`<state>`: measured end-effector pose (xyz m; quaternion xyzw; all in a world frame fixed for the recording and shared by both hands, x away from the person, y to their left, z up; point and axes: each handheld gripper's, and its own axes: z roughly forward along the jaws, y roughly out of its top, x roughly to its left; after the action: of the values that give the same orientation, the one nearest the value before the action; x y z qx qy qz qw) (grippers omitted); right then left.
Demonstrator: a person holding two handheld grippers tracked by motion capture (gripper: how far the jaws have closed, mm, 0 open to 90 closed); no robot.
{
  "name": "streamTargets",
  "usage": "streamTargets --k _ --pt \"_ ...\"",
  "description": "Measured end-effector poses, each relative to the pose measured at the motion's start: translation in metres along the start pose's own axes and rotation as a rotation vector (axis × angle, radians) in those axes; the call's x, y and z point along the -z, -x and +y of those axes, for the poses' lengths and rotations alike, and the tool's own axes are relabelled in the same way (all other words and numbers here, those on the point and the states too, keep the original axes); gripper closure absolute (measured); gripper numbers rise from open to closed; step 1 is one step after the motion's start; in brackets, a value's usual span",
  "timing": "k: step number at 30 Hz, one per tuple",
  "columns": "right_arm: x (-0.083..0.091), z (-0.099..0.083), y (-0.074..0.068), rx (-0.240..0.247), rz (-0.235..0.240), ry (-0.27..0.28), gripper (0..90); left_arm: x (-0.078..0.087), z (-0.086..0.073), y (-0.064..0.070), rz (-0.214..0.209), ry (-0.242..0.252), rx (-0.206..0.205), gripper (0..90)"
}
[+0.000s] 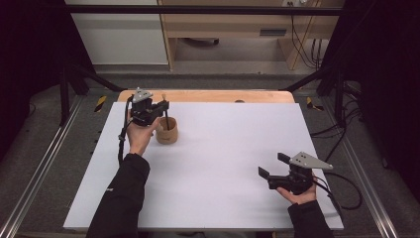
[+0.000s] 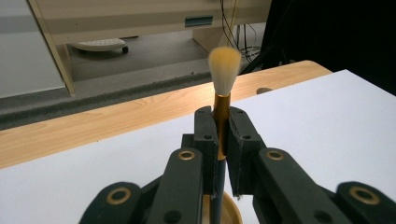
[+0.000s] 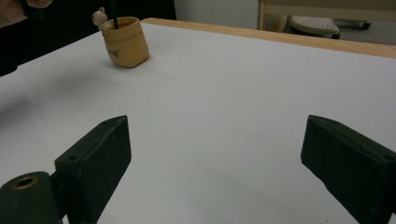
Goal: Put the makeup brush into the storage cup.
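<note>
A small tan pot (image 1: 167,131) stands on the white board (image 1: 218,163) at its far left; it also appears in the right gripper view as the pot (image 3: 125,42). A brush (image 2: 223,88) with a cream tuft, gold ferrule and dark handle stands upright, its lower end inside the pot's mouth (image 2: 223,212). My left gripper (image 1: 162,106) is shut on the brush just below the ferrule, directly above the pot. My right gripper (image 1: 272,166) rests near the board's front right, jaws wide open with nothing between them, pointing toward the pot.
The wooden table edge (image 1: 208,95) runs along the far side of the board. Beyond it are a grey floor, a wooden shelf unit (image 1: 233,29) and cables. Dark frame posts stand at both sides.
</note>
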<state>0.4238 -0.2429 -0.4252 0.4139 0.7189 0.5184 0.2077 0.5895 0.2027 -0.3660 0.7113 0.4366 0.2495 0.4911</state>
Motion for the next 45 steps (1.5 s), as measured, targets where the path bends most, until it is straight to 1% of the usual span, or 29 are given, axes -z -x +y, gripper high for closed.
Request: streamTargets --k 8,9,11,24,29,31,36,39,41,42,44,45 --pt "0.0 0.0 0.0 -0.003 0.001 -0.002 9.2 -0.002 -0.008 0.002 -0.008 -0.009 -0.012 83.5" --pt "0.0 0.0 0.0 0.012 0.003 -0.007 9.2 -0.003 -0.009 0.002 -0.007 -0.009 -0.012 83.5" --pt "0.0 -0.001 0.0 0.013 0.003 -0.008 9.2 -0.003 -0.01 0.002 -0.007 -0.013 -0.015 83.5" --pt "0.0 0.0 0.0 0.008 0.001 -0.007 9.2 -0.006 -0.019 0.003 -0.003 -0.047 -0.035 83.2" --pt "0.0 0.0 0.0 0.007 0.002 -0.007 9.2 -0.006 -0.02 0.003 -0.003 -0.056 -0.034 83.0" --pt "0.0 0.0 0.0 0.005 0.003 -0.006 9.2 -0.006 -0.021 0.003 -0.003 -0.057 -0.036 81.5" --pt "0.0 0.0 0.0 0.004 0.004 -0.004 9.2 -0.002 -0.021 0.003 -0.007 -0.055 -0.041 80.2" --pt "0.0 0.0 0.0 0.004 0.004 -0.002 9.3 0.005 -0.021 0.004 -0.023 -0.039 -0.035 78.5" --pt "0.0 0.0 0.0 0.006 0.003 -0.001 9.3 0.008 -0.021 0.005 -0.024 -0.033 -0.036 78.0" --pt "0.001 0.0 0.0 0.0 0.003 0.001 9.2 0.009 -0.021 0.005 -0.027 -0.031 -0.037 77.4" --pt "0.001 0.0 0.0 -0.001 0.003 0.002 9.2 0.016 -0.02 0.007 -0.044 -0.019 -0.033 75.1" --pt "0.001 0.0 0.0 -0.001 0.003 0.002 9.2 0.016 -0.02 0.007 -0.044 -0.019 -0.033 74.2"
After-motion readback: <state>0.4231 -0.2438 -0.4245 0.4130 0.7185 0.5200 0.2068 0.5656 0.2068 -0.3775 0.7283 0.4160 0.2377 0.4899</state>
